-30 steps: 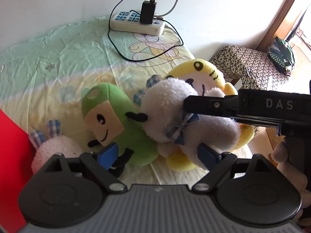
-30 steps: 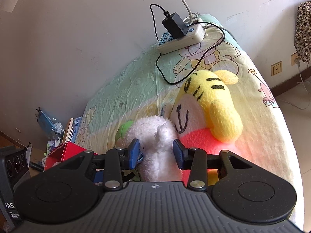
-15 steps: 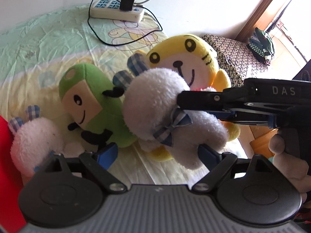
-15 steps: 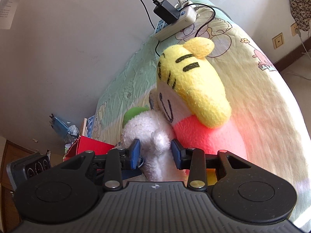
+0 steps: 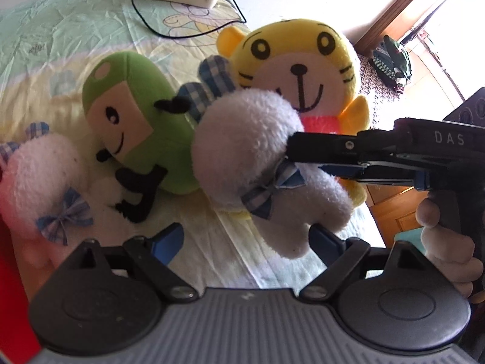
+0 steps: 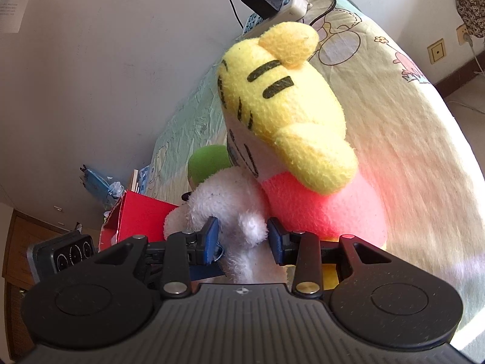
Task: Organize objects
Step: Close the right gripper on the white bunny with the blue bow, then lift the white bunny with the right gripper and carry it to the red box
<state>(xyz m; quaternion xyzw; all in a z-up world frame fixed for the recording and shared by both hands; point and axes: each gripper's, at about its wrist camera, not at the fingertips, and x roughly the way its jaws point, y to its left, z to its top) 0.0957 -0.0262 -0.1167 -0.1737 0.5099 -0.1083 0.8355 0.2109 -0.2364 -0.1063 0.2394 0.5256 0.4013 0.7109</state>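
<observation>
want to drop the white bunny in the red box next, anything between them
Nothing visible does. The right gripper holds the white bunny lifted; the red box lies just left, its opening unseen.

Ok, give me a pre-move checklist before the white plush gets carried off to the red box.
1. Right claw shut on the white plush: ok, pads press its fur on both sides.
2. White plush off the bedsheet: ok, it hangs above the sheet.
3. Left claw open and holding nothing: ok.
4. White plush free of the yellow tiger: cannot tell, the two overlap.
5. Room in the red box: cannot tell, its inside is hidden.
6. Green plush and second white plush lying on the sheet: ok.
</observation>
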